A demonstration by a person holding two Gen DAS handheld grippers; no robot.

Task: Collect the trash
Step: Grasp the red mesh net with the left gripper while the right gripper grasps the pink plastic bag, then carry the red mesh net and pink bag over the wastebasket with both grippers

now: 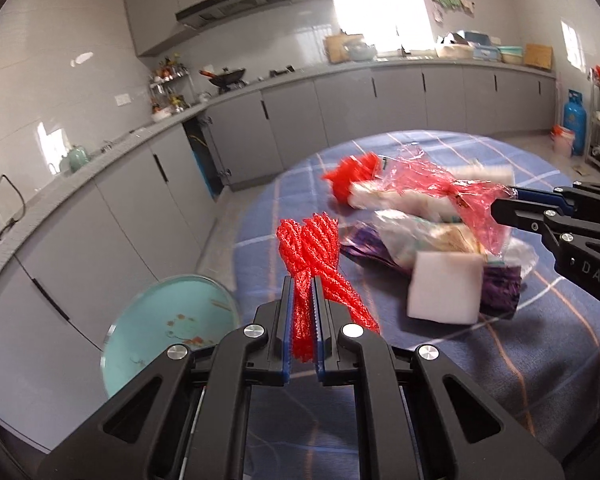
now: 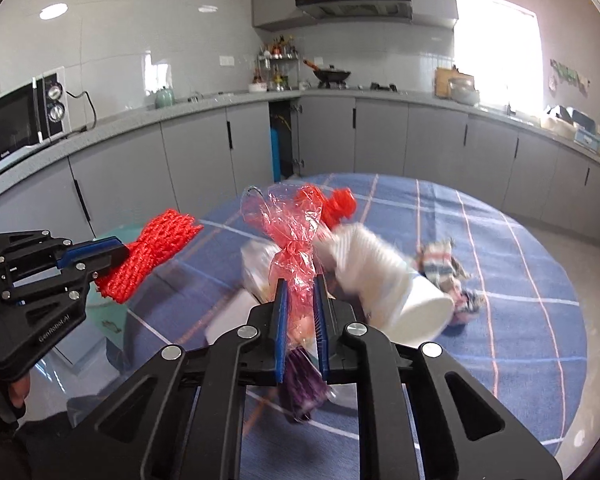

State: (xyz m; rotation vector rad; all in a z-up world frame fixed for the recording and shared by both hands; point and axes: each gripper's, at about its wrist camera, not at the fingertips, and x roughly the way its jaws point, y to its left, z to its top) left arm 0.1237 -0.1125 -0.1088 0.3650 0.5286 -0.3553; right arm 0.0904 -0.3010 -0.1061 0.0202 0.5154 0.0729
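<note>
Trash pile on the blue checked tablecloth (image 1: 440, 368) is being cleared: left gripper (image 1: 303, 312) is clamping the red mesh netting (image 1: 312, 256), right gripper (image 2: 300, 300) is pinching the crinkled red cellophane bag (image 2: 296, 240). Next, likely carrying both to the pale-green round basin (image 1: 148, 320) beside the table, holding only scraps.

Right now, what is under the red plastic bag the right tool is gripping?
Beneath the red plastic bag pinched in the right tool lie a purple wrapper, a clear wrapper and a white foam block on the checked tablecloth. Anything deeper in the pile is covered.
</note>
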